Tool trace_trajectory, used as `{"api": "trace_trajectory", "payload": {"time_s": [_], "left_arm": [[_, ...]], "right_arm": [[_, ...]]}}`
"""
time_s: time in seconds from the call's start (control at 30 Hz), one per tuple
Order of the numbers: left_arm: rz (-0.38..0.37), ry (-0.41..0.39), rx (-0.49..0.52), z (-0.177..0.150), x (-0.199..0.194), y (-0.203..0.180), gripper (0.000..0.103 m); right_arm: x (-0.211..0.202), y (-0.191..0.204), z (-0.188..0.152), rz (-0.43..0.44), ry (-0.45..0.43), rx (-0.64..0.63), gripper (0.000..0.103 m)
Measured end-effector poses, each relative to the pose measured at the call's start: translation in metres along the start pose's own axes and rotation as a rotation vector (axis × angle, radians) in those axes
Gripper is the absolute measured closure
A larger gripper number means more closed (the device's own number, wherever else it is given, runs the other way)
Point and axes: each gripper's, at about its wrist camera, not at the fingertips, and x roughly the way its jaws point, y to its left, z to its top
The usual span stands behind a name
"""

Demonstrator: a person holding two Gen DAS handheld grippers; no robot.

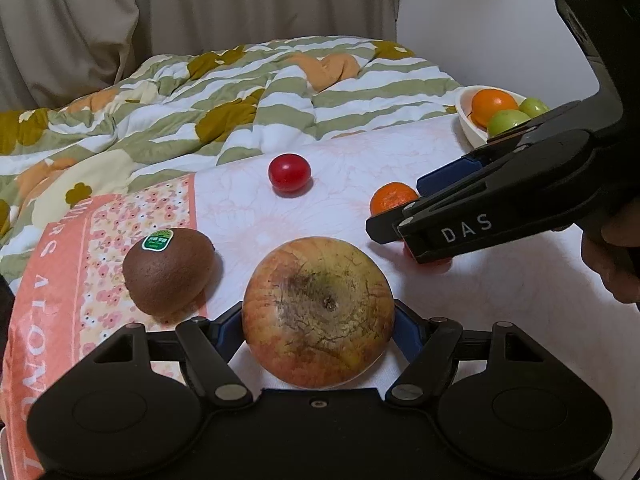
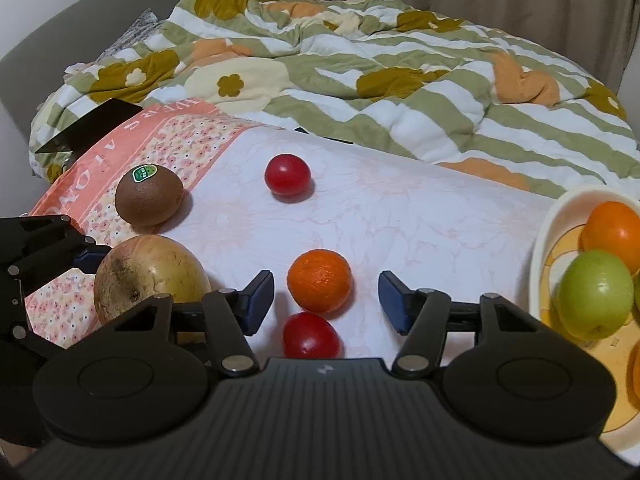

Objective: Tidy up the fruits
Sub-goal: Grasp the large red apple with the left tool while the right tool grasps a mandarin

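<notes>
Left gripper [image 1: 320, 320]: we have its blue pads pressed against both flanks of the apple [image 1: 318, 312], jaws closed on it; the apple looks to rest on the cloth [image 1: 248, 216] near its front edge.
Right gripper [image 2: 326, 300]: we hold it wide open, gripping nothing, with the mandarin [image 2: 319, 280] between the fingers but touching neither, and a red tomato [image 2: 311, 336] just behind it.
Doing it well: we judge the apple's grip should stay centred on its widest part before lifting, and the right fingers should drop level around the mandarin without nudging the tomato.
Apple's look: large, round, yellow-red, with rough brown cracking around the dimple.
Other fruit: kiwi [image 1: 168, 272] with a green sticker toward the cloth's left edge; second tomato [image 1: 289, 173] mid-cloth.
Bowl [image 2: 546, 248]: at the right edge, holding an orange [image 2: 616, 232] and green fruit [image 2: 596, 294].
</notes>
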Motion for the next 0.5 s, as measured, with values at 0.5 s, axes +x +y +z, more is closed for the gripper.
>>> {"api": "trace_trajectory", "payload": {"time_s": [0.5], "left_arm": [[0.004, 0.002, -0.055, -0.004, -0.011, 0.009, 0.026]], "right_arm": [[0.002, 0.007, 0.003, -0.001, -0.005, -0.006, 0.052]]}}
